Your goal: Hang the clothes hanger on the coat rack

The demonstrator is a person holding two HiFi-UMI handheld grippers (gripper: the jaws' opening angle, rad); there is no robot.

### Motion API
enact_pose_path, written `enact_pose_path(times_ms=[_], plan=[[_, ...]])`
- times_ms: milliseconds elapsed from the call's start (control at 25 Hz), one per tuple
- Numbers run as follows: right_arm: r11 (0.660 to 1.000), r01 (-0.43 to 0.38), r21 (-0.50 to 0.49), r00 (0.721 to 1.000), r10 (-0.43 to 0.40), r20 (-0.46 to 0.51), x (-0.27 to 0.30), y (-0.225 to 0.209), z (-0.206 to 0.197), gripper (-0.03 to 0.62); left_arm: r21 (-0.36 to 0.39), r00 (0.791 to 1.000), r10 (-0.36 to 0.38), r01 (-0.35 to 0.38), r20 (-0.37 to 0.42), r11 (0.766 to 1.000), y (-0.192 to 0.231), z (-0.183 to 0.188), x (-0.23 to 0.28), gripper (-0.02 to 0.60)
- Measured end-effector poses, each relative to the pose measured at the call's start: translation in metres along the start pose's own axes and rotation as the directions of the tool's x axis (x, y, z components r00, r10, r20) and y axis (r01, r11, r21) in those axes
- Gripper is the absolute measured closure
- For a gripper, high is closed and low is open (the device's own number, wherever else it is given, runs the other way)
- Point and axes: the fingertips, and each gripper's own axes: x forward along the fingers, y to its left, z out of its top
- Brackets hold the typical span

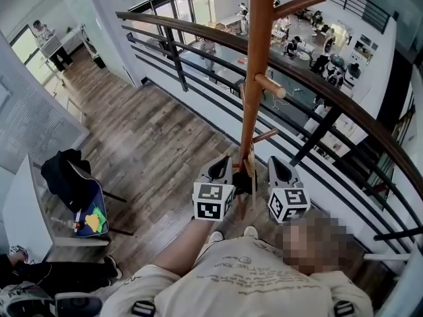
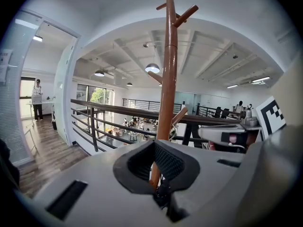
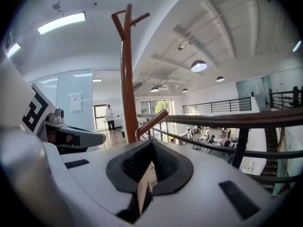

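From the head view, the coat rack (image 1: 254, 78) stands just inside a dark curved railing (image 1: 198, 32), beyond which the floor drops to a lower level. The left gripper (image 1: 223, 164) and right gripper (image 1: 277, 162) flank the pole low down, with the wooden clothes hanger (image 1: 250, 169) between them, close against it. Plank floor (image 1: 152, 144) lies open to the left as far as a chair (image 1: 79, 190) draped in dark cloth. In the left gripper view, the jaws are narrowed onto a brown arm of the clothes hanger (image 2: 154, 176), the coat rack (image 2: 166, 79) rising straight ahead. In the right gripper view, the jaws pinch the clothes hanger's pale end (image 3: 143, 188); a slanted peg (image 3: 151, 123) juts from the coat rack (image 3: 127, 89) just above, and the railing (image 3: 227, 119) runs off to the right.
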Motion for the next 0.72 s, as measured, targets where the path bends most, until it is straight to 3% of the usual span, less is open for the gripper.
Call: enact_pose_path(times_ms=[320, 720], plan=[[0.99, 0.132, -0.059, 0.987, -0.126, 0.095, -0.024, -0.015, 0.032, 0.591, 0.022, 0.998, -0.047, 0.047, 0.039, 0.999, -0.015, 0.009, 0.004, 0.577], [0.987, 0.151, -0.053, 0.985, -0.146, 0.092, -0.037, -0.019, 0.033, 0.592, 0.038, 0.995, -0.081, 0.079, 0.059, 0.996, -0.026, 0.018, 0.007, 0.577]])
